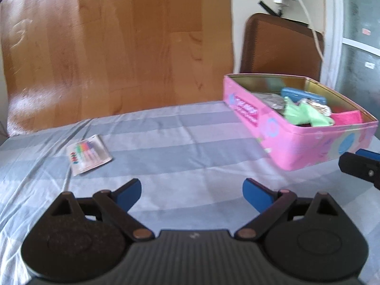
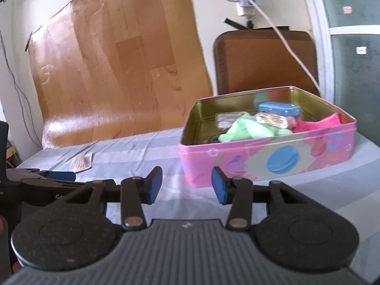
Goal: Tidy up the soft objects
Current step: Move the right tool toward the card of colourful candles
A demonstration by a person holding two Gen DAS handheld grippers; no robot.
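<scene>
A pink tin box (image 1: 308, 144) stands open on the striped grey cloth at the right; it also shows in the right wrist view (image 2: 261, 163). Inside lie a green cloth (image 2: 247, 130), a pink cloth (image 2: 315, 124), a blue case (image 2: 277, 110) and wrapped packets (image 2: 270, 118). A flat white packet with coloured marks (image 1: 89, 154) lies on the cloth to the left, apart from the box. My left gripper (image 1: 192, 193) is open and empty above the cloth. My right gripper (image 2: 186, 185) is open and empty, just in front of the box's near-left corner.
A brown chair back (image 2: 263, 61) stands behind the box. A wood-patterned sheet (image 2: 118, 66) hangs on the wall behind the table. A white cable (image 2: 285, 40) hangs over the chair. The right gripper's fingers (image 1: 363, 166) reach into the left wrist view at the right edge.
</scene>
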